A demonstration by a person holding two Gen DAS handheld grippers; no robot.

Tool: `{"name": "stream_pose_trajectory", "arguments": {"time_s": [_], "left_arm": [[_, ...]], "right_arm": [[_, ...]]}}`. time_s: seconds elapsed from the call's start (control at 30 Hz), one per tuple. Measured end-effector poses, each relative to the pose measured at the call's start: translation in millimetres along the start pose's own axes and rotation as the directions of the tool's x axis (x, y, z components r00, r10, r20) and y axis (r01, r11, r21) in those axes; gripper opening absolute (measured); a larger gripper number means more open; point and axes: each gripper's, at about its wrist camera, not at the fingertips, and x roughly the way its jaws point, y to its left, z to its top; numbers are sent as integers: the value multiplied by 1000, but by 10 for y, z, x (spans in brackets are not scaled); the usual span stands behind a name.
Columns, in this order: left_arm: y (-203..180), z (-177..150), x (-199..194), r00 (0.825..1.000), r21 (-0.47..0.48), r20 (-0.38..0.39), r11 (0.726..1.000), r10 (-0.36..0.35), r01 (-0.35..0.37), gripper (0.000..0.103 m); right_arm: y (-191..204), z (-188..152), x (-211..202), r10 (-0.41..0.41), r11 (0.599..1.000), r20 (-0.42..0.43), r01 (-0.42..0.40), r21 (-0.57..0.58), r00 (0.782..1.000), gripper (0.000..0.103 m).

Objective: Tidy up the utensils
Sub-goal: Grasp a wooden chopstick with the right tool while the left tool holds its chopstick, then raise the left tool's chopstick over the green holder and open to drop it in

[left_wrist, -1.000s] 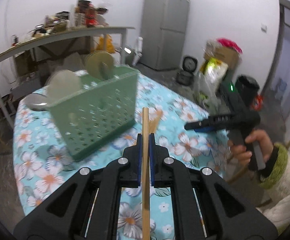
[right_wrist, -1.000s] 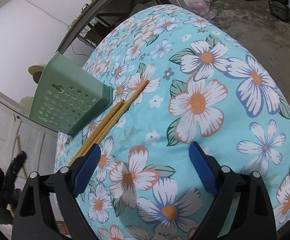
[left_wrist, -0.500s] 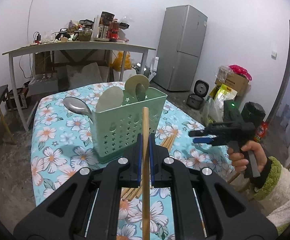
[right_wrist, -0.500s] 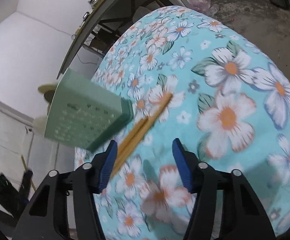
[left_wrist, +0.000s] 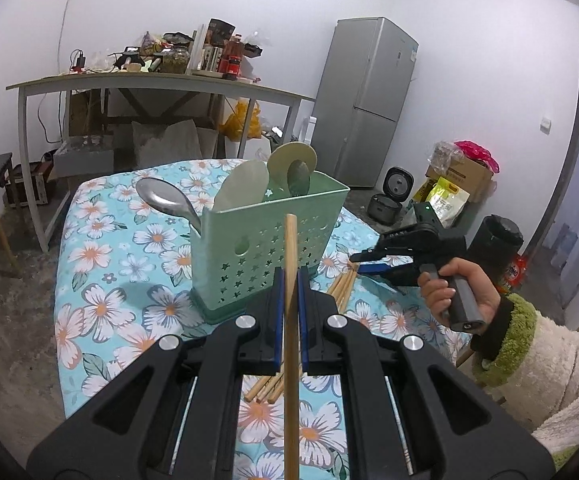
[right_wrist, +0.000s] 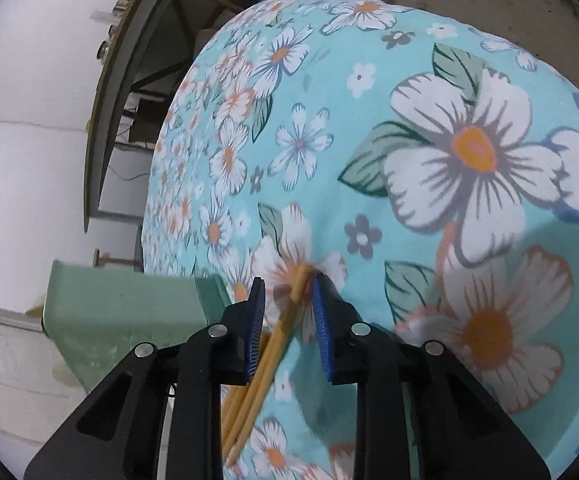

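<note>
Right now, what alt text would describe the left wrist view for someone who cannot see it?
The left gripper pinches one upright wooden chopstick before a pale green perforated plastic utensil basket holding spoons, on a floral tablecloth. More chopsticks lie beside it, where the right gripper reaches.

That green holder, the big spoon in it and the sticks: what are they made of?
Green holder: probably matte moulded plastic, given its punched star holes. Big spoon: likely polished metal, grey and reflective. Held chopstick and loose chopsticks: apparently bamboo or wood, pale tan and unglossy.
</note>
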Motion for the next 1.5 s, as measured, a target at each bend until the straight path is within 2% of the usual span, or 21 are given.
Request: {"name": "stream_pose_trajectory", "arguments": {"time_s": [0.2, 0.47, 0.73, 1.03, 1.2, 1.27, 1.4, 1.5], "left_arm": [[27, -15, 20, 1000, -11, 2, 1000, -12, 12, 6], [17, -23, 16, 1000, -9, 3, 1000, -14, 14, 6], [-33, 9, -26, 1000, 1, 15, 1000, -11, 11, 6], [-136, 307, -222, 993, -2, 113, 1000, -20, 20, 6], [-157, 705, -329, 972, -21, 233, 999, -36, 42, 6], [-168, 885, -354, 955, -32, 294, 998, -38, 50, 6], [-141, 1229, -314, 909, -76, 412, 992, -60, 100, 6], [-130, 1430, -195, 888, -87, 455, 989, -70, 123, 6]], "right_arm": [[41, 35, 83, -23, 1000, 32, 22, 16, 999, 10], [30, -25, -92, 71, 997, 67, -71, 7, 995, 9], [401, -198, -591, 156, 977, 123, -135, -166, 980, 8], [862, -496, -1248, 224, 907, 186, -134, -399, 957, 7], [949, -609, -1418, 239, 882, 201, -126, -454, 950, 7], [952, -625, -1429, 242, 878, 198, -128, -461, 950, 7], [910, -634, -1409, 242, 878, 189, -131, -461, 952, 7], [869, -640, -1402, 240, 880, 180, -136, -455, 954, 7]]}}
